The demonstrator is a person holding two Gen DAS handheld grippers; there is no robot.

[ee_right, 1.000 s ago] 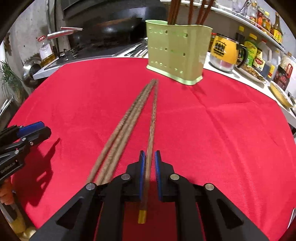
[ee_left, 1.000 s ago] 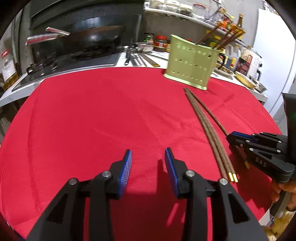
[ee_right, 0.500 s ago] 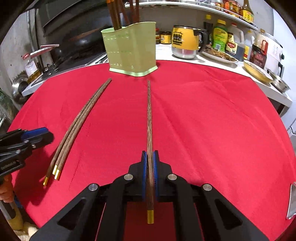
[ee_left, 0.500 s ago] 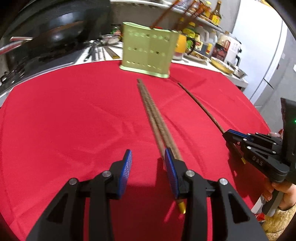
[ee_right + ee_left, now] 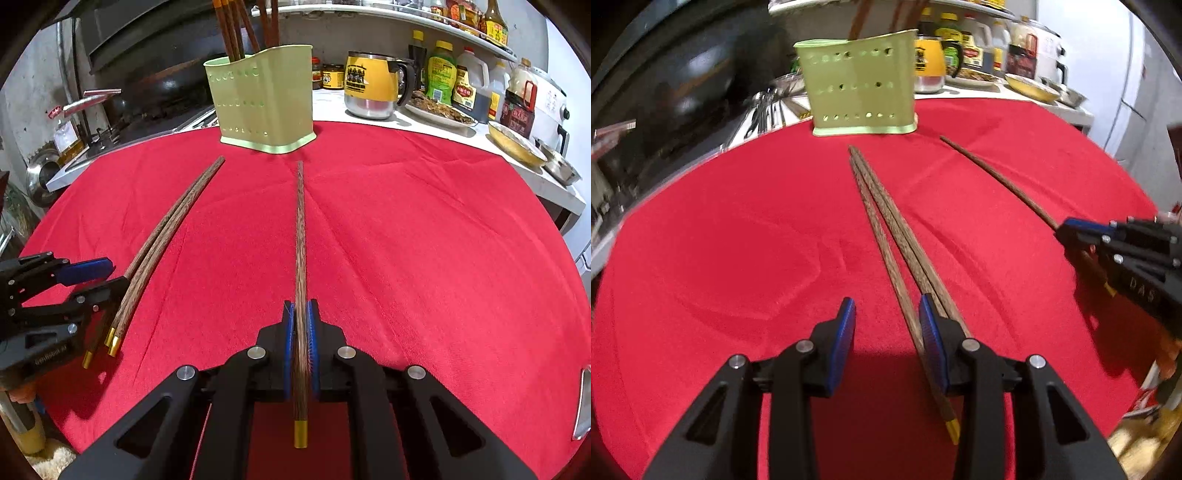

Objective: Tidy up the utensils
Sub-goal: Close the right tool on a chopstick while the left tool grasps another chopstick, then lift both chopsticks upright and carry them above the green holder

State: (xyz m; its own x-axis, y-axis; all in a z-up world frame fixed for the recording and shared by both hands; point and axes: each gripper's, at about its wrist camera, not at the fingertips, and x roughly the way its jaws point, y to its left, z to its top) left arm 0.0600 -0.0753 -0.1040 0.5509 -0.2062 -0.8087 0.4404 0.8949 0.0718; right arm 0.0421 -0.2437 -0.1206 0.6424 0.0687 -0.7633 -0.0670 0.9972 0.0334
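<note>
Red tablecloth beneath the fingers, yellow mug, sauce bottles, black wok far beyond the fingertips

My bench wears a red cloth, creased in long folds. The green perforated holder stands upright on it at the far edge and is my landmark. Just in front of the holder, three bundled wooden chopsticks lie touching one another, tips toward the holder, gold-capped ends toward me. A single chopstick also points its tip at the holder, apart from the bundle on its right.
</note>
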